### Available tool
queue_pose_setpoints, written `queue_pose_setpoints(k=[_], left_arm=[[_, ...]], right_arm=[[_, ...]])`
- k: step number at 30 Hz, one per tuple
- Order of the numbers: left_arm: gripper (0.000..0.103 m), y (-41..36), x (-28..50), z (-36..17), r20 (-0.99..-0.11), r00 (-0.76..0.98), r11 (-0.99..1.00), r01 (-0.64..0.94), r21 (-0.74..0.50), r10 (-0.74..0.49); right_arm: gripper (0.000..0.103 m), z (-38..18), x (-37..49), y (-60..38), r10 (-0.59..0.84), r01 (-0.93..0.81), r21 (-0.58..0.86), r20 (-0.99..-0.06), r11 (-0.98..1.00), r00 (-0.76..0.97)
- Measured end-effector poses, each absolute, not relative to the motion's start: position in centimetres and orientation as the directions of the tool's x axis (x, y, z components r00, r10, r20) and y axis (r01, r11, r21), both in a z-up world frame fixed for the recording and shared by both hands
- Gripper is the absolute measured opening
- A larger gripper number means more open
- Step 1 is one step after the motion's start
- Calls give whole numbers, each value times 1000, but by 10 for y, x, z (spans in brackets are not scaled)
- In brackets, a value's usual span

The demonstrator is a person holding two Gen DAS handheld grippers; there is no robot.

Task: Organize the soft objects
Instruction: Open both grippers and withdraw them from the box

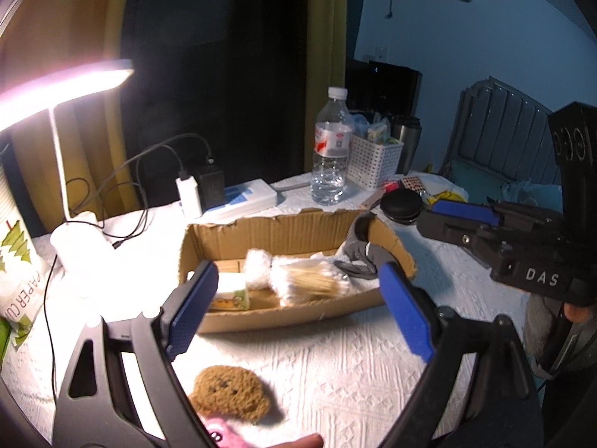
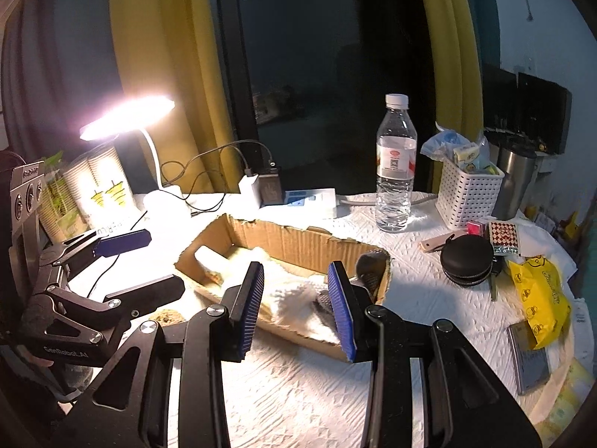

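Note:
A shallow cardboard box [image 1: 283, 231] sits mid-table and holds a pack of cotton swabs [image 1: 306, 278], a small tissue pack [image 1: 231, 296] and a grey glove [image 1: 358, 257] draped over its right end. A brown bear-face sponge [image 1: 229, 392] and a pink soft thing [image 1: 218, 431] lie on the white cloth in front of the box, under my left gripper [image 1: 298, 310], which is open and empty. My right gripper [image 2: 298, 310] is open and empty over the box's [image 2: 287, 239] near right part, beside the glove [image 2: 369, 268]. The sponge [image 2: 166, 315] peeks out behind the left gripper [image 2: 145, 261].
A lit desk lamp [image 1: 63, 89] and paper cups [image 1: 18, 261] stand at the left. Chargers with cables [image 1: 197, 190], a water bottle [image 1: 332, 149], a white basket [image 1: 375, 160], a steel mug [image 2: 516, 183], a black round case [image 2: 466, 259] and a yellow bag [image 2: 541, 306] crowd the back and right.

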State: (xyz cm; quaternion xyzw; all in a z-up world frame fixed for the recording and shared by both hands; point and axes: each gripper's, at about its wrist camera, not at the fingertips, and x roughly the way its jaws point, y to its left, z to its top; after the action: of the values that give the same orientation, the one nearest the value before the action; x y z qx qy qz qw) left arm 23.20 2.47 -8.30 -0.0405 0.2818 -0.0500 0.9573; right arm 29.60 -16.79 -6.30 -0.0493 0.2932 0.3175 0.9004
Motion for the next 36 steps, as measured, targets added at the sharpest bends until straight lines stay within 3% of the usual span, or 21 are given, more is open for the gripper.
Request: queue_pose_setpoints(k=[17, 36], left_arm=[[89, 78, 174, -89, -504, 860, 989, 4, -151, -81], [89, 122, 139, -145, -577, 815, 980, -82, -182, -39]], right_arm=[[38, -55, 248, -117, 556, -651, 42, -562, 758, 612], [38, -100, 221, -65, 564, -689, 56, -625, 722, 540]])
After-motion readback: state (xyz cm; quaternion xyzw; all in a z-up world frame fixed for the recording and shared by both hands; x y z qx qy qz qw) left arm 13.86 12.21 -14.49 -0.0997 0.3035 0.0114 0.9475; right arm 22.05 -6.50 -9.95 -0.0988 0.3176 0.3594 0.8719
